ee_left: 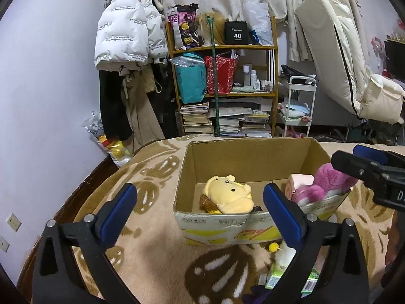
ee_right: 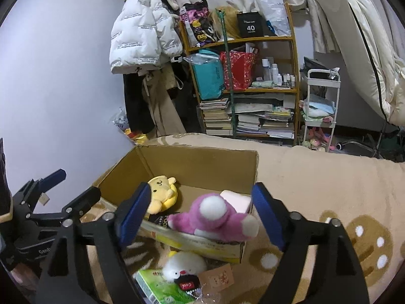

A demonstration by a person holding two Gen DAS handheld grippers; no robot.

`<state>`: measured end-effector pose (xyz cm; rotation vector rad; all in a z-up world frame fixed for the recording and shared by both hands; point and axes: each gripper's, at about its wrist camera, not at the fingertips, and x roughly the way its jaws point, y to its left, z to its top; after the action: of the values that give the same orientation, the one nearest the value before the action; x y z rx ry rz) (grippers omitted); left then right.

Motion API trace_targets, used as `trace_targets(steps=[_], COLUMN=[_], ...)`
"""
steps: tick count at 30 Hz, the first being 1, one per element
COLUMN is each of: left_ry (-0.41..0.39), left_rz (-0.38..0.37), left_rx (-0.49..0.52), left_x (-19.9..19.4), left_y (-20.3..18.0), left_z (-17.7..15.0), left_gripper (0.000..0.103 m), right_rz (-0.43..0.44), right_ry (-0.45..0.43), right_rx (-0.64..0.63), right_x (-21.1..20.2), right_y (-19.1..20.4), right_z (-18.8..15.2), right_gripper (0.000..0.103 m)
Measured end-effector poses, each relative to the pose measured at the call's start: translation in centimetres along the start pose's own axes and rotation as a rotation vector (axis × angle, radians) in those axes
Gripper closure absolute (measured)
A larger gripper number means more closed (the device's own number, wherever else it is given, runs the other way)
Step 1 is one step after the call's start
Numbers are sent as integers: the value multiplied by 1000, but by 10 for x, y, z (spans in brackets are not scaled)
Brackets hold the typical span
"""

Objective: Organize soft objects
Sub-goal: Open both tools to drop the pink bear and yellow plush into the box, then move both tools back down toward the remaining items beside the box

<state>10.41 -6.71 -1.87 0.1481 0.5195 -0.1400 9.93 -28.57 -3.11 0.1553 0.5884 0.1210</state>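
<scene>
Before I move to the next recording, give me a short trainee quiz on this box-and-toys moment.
1. True or false: the yellow plush lies inside the cardboard box.
2. Which toy lies draped over the box's near wall? A) pink plush B) white plush C) yellow plush
3. Fill in: the fingers of the right gripper are ____, pressing on nothing.

Key: 1 true; 2 A; 3 open. The white plush lies on the blanket, outside the box.
</scene>
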Motion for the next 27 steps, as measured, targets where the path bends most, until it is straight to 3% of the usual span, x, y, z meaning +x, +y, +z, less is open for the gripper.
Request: trace_targets(steps=[4,8,27], left_ry=[-2,7,64], left_rz=[5,4,6], left_rx=[9,11,22], left_x=[-14,-28,-83], left_y=[1,0,-8], left_z=[-3,-9,-40], left_gripper=[3,3,3], right_rz=[-3,-16,-61], right_ry=[3,-1,32], right_rx=[-2,-2,50], right_x=[-10,-23,-73], right_y=[4,6,-6], right_z=[-2,-6,-20], right_gripper=[10,0,0])
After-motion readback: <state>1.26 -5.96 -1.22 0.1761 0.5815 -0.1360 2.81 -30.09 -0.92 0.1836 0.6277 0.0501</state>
